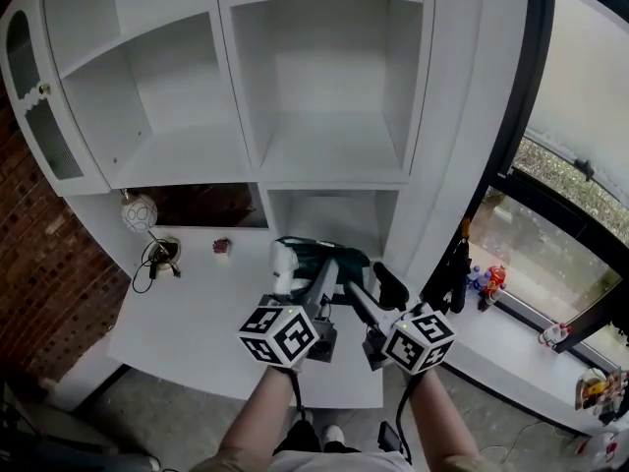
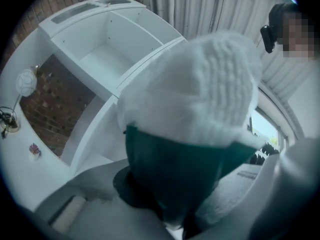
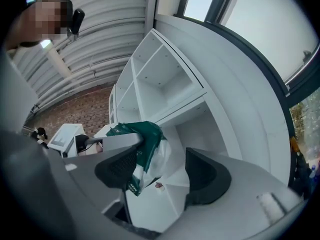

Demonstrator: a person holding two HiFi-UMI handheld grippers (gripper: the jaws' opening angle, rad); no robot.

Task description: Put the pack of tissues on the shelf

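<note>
The pack of tissues (image 1: 300, 262), white with a dark green wrapper, hangs above the white desk (image 1: 197, 327) in front of the low open compartment. My left gripper (image 1: 322, 275) is shut on its green end. In the left gripper view the pack (image 2: 195, 94) fills the middle, with the left gripper (image 2: 167, 204) clamped on the wrapper. My right gripper (image 1: 371, 288) stands open just right of the pack. In the right gripper view the pack (image 3: 147, 134) hangs beyond the left pad, and the right gripper (image 3: 162, 173) presses on nothing. The white shelf unit (image 1: 334, 155) stands empty behind.
A round white lamp (image 1: 140, 212), a coil of cable (image 1: 155, 257) and a small pink object (image 1: 222, 247) sit at the desk's back left. A glazed cabinet door (image 1: 39, 116) hangs open at the left. A window sill with bottles (image 1: 488, 281) runs along the right.
</note>
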